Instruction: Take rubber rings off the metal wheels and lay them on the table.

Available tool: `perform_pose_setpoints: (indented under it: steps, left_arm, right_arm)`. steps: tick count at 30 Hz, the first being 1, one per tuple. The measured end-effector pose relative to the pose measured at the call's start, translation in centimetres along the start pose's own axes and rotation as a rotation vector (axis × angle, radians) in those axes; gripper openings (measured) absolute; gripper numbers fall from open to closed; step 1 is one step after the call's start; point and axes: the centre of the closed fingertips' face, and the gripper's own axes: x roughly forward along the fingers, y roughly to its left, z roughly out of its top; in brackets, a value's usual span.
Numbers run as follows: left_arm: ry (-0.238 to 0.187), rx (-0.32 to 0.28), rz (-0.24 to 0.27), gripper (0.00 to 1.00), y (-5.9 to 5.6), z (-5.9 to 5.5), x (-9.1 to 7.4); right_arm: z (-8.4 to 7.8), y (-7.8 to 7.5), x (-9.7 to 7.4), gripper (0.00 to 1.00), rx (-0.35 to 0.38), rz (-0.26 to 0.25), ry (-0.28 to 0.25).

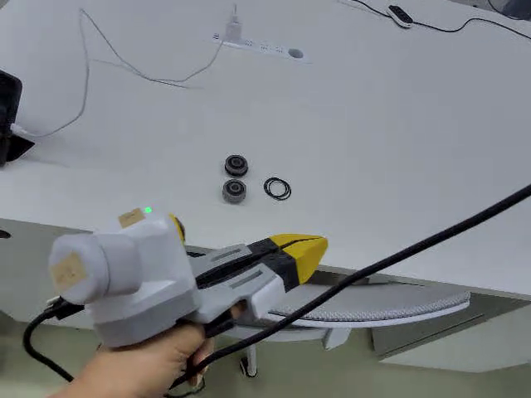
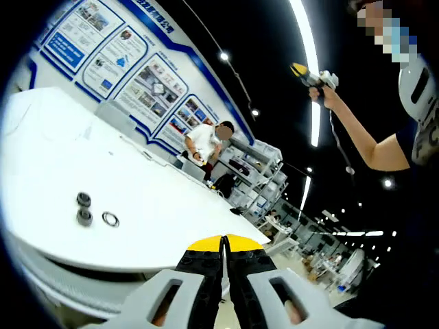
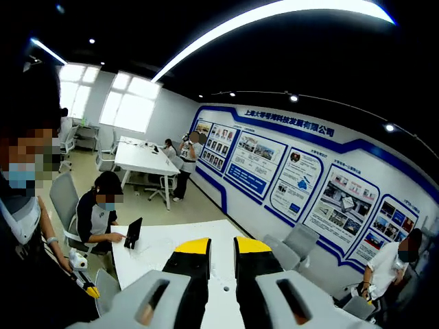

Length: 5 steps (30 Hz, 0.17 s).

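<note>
Two small round metal wheels (image 1: 236,166) sit on the white table (image 1: 398,124), thin black rubber rings (image 1: 277,188) lying just beside them. Your left gripper (image 1: 319,243) has its jaws together, your right gripper (image 3: 221,243) has them apart.

Head and left gripper views share the table (image 1: 398,124); right one apparently looks higher.

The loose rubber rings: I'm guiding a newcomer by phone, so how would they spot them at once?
On the big white table, near its front edge, two dark metal wheels stand one behind the other. Just right of the nearer wheel lie the rubber rings: thin, flat, empty black hoops, not chunky like the wheels.
</note>
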Motion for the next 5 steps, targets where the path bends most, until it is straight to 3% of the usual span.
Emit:
perform_pose_setpoints:
  steps: [1, 2, 3, 4, 5]
  left_arm:
    - [0.028, -0.061, -0.066, 0.02, -1.6, -1.5, 0.0]
    - [0.033, -0.024, -0.124, 0.02, -3.2, -3.0, 0.2]
    - [0.101, -0.036, -0.165, 0.02, -4.6, -4.8, -0.1]
    - [0.175, 0.004, -0.212, 0.02, -6.4, -7.1, -0.8]
    - [0.208, 0.051, -0.226, 0.02, -7.1, -8.2, -1.7]
  right_arm:
    - [-0.1, -1.4, -0.6, 0.15, -0.009, -0.033, -0.011]
    - [-0.5, -3.0, -1.4, 0.15, 0.015, -0.065, -0.006]
    - [-0.8, -4.1, -1.9, 0.15, 0.016, -0.087, 0.004]
    - [-1.5, -5.9, -2.9, 0.15, -0.019, -0.125, 0.048]
    - [-1.9, -7.0, -3.5, 0.15, -0.040, -0.146, 0.083]
